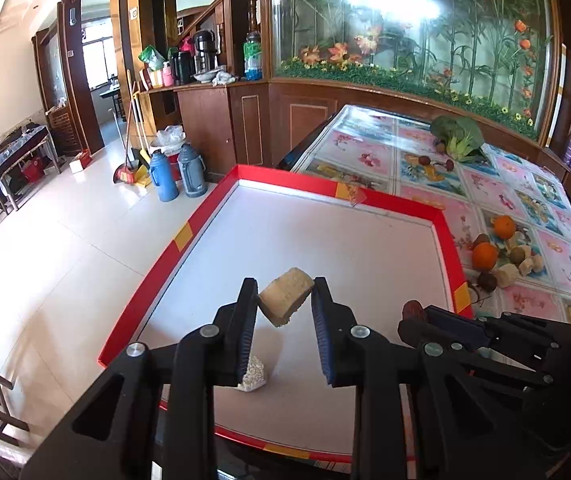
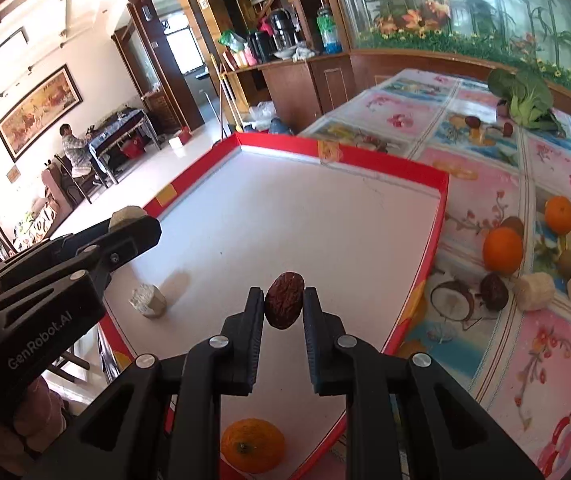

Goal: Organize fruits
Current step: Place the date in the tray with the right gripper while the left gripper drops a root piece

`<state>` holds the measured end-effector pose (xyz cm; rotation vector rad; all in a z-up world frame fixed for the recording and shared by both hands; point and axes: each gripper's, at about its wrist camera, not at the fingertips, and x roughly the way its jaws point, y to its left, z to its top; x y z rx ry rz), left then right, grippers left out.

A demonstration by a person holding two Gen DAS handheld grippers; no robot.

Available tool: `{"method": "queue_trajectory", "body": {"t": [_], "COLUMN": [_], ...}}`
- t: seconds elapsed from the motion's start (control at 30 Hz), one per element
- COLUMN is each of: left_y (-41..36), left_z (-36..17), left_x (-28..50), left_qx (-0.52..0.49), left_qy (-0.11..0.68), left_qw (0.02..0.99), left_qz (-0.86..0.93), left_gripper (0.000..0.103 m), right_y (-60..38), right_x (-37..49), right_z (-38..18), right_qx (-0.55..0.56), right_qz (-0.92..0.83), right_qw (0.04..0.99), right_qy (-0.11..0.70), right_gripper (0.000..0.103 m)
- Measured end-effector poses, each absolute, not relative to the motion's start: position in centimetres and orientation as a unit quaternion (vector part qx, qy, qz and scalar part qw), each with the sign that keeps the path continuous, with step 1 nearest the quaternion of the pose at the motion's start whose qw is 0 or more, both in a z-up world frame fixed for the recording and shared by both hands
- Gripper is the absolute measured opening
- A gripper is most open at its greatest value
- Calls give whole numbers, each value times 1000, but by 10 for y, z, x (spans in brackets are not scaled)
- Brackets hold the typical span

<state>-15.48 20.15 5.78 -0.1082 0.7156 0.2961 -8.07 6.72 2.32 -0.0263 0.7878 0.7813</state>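
Note:
My left gripper (image 1: 285, 286) is shut on a pale tan sugarcane piece (image 1: 285, 296), held above the red-rimmed white tray (image 1: 365, 240). Another pale piece (image 1: 252, 374) lies on the tray under it, and shows in the right wrist view (image 2: 147, 300). My right gripper (image 2: 284, 294) is shut on a dark brown wrinkled fruit (image 2: 284, 300) above the tray (image 2: 325, 220). An orange (image 2: 252, 445) lies in the tray's near corner. The left gripper (image 2: 133, 220) shows at the left of the right wrist view.
On the floral tablecloth (image 2: 545, 340) right of the tray lie two oranges (image 2: 502, 250), brown fruits (image 2: 494, 291) and several pale cane pieces (image 2: 533, 291). A leafy green vegetable (image 1: 457, 134) lies at the far end. The table's left edge drops to the tiled floor.

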Motion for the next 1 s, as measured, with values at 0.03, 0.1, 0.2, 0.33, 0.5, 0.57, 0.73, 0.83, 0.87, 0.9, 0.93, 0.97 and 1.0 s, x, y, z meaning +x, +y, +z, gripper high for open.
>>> {"method": "queue_trajectory", "body": {"t": [0.03,0.1,0.2,0.33,0.5,0.57,0.73,0.83,0.87,0.9,0.93,0.97,1.0], "left_y": [203,206,210,214,213,210,194,181,176,170,163,157,151], "left_z": [56,51,44,42,47,48,49,53,54,56,58,61,63], "left_x": [-154,-153,-151,-151,-154,-153,-150,-147,-146,-145,-144,-143,-142], "left_qx": [-54,-55,-58,-62,-53,-51,-38,-27,-22,-18,-14,-9,-5], "left_qy": [352,361,376,378,371,374,378,377,378,377,375,374,373], "left_qw": [923,918,910,907,909,908,909,911,912,913,915,917,918], "left_qz": [146,154,163,173,181,180,172,162,158,152,146,139,133], "left_gripper": [30,30,31,63,76,81,83,83,83,83,83,84,85], "right_y": [69,71,70,67,54,46,6,-21,-33,-46,-58,-69,-79], "right_x": [-80,-81,-80,-81,-87,-87,-78,-70,-67,-65,-62,-60,-58], "right_z": [21,17,13,13,21,24,30,32,32,32,31,30,29], "right_qx": [-15,-18,-17,-19,-7,0,35,52,59,65,72,78,86], "right_qz": [370,367,365,369,381,384,364,347,339,330,322,314,306], "right_qw": [849,844,840,836,841,844,858,865,869,872,875,877,879], "right_qy": [378,389,402,406,384,374,360,359,356,354,355,355,355], "right_gripper": [18,19,19,25,35,35,36,36,36,36,36,36,36]}}
